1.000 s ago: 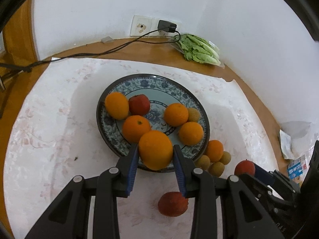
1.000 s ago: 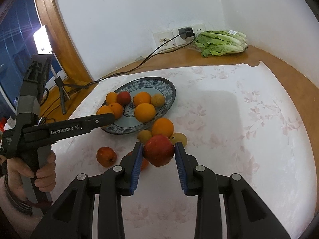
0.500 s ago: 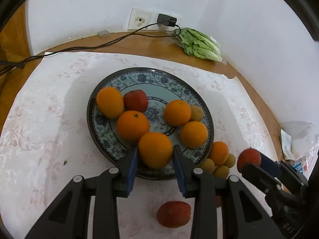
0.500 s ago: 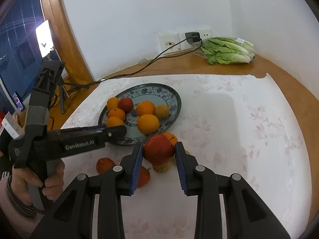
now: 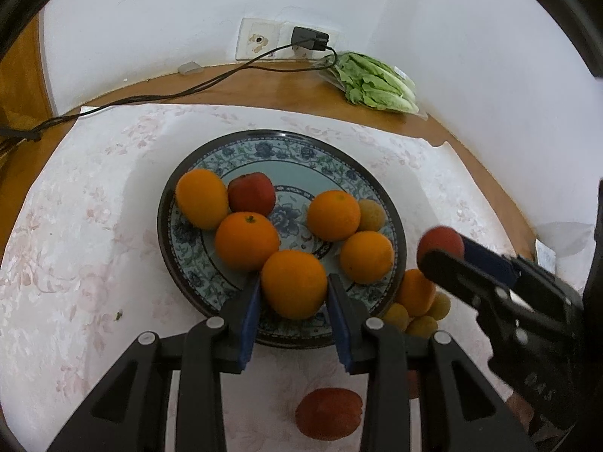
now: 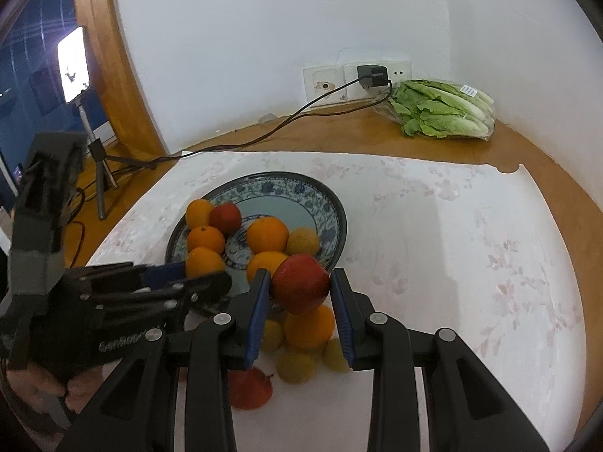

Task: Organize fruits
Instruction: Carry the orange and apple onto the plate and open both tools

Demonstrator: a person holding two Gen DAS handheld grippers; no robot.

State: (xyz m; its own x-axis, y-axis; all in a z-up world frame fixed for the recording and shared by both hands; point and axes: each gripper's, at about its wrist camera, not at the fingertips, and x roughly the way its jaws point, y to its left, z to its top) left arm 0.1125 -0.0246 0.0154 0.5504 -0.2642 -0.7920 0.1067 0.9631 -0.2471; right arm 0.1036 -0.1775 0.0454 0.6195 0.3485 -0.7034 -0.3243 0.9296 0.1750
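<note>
A blue patterned plate (image 5: pixel 286 147) holds several oranges, a red apple (image 5: pixel 251 193) and a small yellow fruit (image 5: pixel 371 214). My left gripper (image 5: pixel 294 295) is shut on an orange (image 5: pixel 294 282) over the plate's near rim. My right gripper (image 6: pixel 300 293) is shut on a red apple (image 6: pixel 300 282) above the plate's near right edge; it also shows in the left wrist view (image 5: pixel 441 243). An orange (image 6: pixel 309 326) and small yellow fruits (image 6: pixel 296 367) lie on the cloth beside the plate. Another red apple (image 5: pixel 328 413) lies on the cloth near me.
A white floral cloth (image 5: pixel 75 226) covers the wooden table. Bagged lettuce (image 6: pixel 441 113) lies in the far corner. A charger (image 6: pixel 371 75) is plugged into the wall socket and its cable (image 5: pixel 169 94) runs along the back. A lit phone on a tripod (image 6: pixel 73 64) stands at left.
Both grippers have moved forward toward the plate with their fruit. The left's orange now sits over the plate's rim; the right's apple has come over the loose fruits to the plate's edge.
</note>
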